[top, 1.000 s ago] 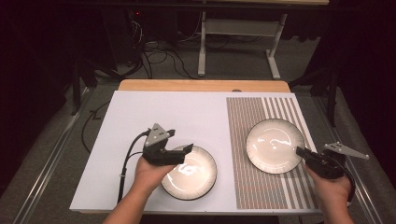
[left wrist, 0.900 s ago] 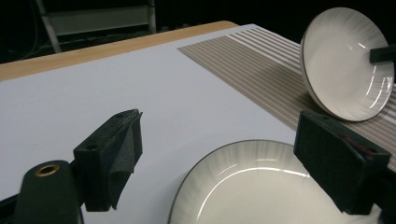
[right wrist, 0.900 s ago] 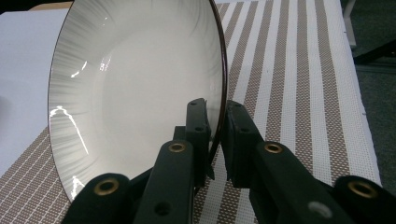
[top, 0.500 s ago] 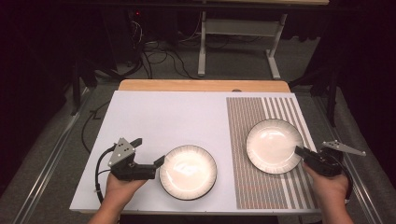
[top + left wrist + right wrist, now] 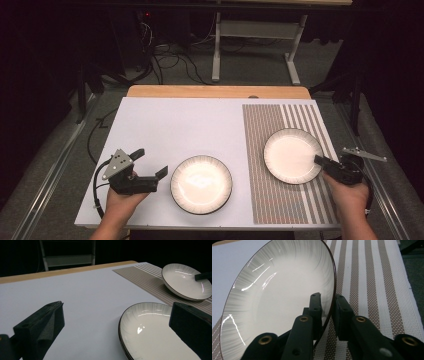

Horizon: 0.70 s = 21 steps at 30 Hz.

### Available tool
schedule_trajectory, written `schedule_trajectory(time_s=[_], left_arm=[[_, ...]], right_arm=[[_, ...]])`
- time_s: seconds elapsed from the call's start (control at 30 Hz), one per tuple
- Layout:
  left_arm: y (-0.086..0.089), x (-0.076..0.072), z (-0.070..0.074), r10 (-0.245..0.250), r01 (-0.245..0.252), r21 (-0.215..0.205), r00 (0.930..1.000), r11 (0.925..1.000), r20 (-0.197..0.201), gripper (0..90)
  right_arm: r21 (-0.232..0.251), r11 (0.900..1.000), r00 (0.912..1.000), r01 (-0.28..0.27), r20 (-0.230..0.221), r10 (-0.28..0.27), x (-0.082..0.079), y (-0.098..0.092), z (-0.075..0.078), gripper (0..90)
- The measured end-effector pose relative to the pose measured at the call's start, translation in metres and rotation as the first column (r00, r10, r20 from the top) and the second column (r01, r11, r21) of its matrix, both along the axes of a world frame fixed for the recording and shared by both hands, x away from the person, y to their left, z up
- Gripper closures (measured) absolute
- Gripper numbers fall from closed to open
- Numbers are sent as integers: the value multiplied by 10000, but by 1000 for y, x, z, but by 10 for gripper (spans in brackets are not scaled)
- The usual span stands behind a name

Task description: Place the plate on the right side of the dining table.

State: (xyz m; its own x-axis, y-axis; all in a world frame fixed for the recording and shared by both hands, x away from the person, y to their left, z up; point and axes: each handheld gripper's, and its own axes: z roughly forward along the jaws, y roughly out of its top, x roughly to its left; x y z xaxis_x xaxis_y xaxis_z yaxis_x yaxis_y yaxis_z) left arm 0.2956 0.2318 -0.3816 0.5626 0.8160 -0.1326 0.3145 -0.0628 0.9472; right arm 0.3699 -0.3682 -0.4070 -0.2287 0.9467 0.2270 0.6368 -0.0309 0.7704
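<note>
Two white plates with dark rims lie on the table. The near plate [image 5: 201, 184] rests flat on the white board, and my left gripper [image 5: 150, 163] stands open just left of it, touching nothing. In the left gripper view the jaws spread wide, with that near plate [image 5: 155, 332] by the right jaw. The far plate [image 5: 292, 156] sits on the striped mat, its right rim clamped by my right gripper [image 5: 320, 160]. In the right gripper view both jaws pinch the rim of this plate [image 5: 279, 297], which is tilted up off the mat.
The white board [image 5: 175, 130] covers the table's left and middle; a brown-striped mat [image 5: 260, 200] covers the right. A wooden edge [image 5: 215, 91] runs along the back. Cables and a metal frame [image 5: 250, 30] stand on the floor beyond.
My left gripper has drawn back to the left, off the near plate's rim, and now stands open beside it. The right gripper keeps its hold on the far plate.
</note>
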Motion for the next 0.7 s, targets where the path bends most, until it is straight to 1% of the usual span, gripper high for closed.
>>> schedule_trajectory(time_s=[0.03,0.1,0.17,0.23,0.27,0.33,0.37,0.43,0.53,0.6,0.63,0.7], left_arm=[[1,0,0,58,-58,-8,10000,10000,3,7],[3,-1,2,128,-128,55,9999,9999,72,7],[4,-1,2,161,-161,-33,9998,9999,71,7],[4,-1,2,173,-173,52,9998,9998,72,7],[4,-1,2,176,-177,124,9998,9998,49,7],[4,0,1,161,-161,146,9999,9998,-7,7],[4,0,0,166,-166,177,9999,9997,-26,7],[3,0,0,178,-178,277,9998,9995,-29,7],[3,-1,1,197,-198,308,9998,9993,50,7],[3,-1,1,213,-216,343,9997,9992,74,7],[3,-2,2,208,-211,344,9997,9992,91,7],[3,-2,2,189,-192,330,9998,9993,80,7]], right_arm=[[86,9999,9999,83,-122,-82,1,0,-1,801],[106,9998,9997,137,-221,-134,3,0,-2,797],[76,9996,9992,273,-282,-271,5,0,-3,796],[-148,9991,9986,386,-360,-391,6,0,-4,799],[-227,9988,9979,433,-471,-443,7,0,-6,796],[-348,9982,9969,492,-602,-512,10,-2,-10,795],[-258,9985,9973,481,-546,-494,10,-2,-10,796],[-370,9981,9973,489,-535,-508,10,-1,-10,794],[-302,9981,9974,535,-459,-549,9,-2,-11,766],[-469,9979,9986,446,-267,-459,6,-2,-10,687],[-520,9977,9989,435,-150,-444,5,-2,-8,662],[-668,9969,9985,418,380,-394,-1,0,-1,604]])
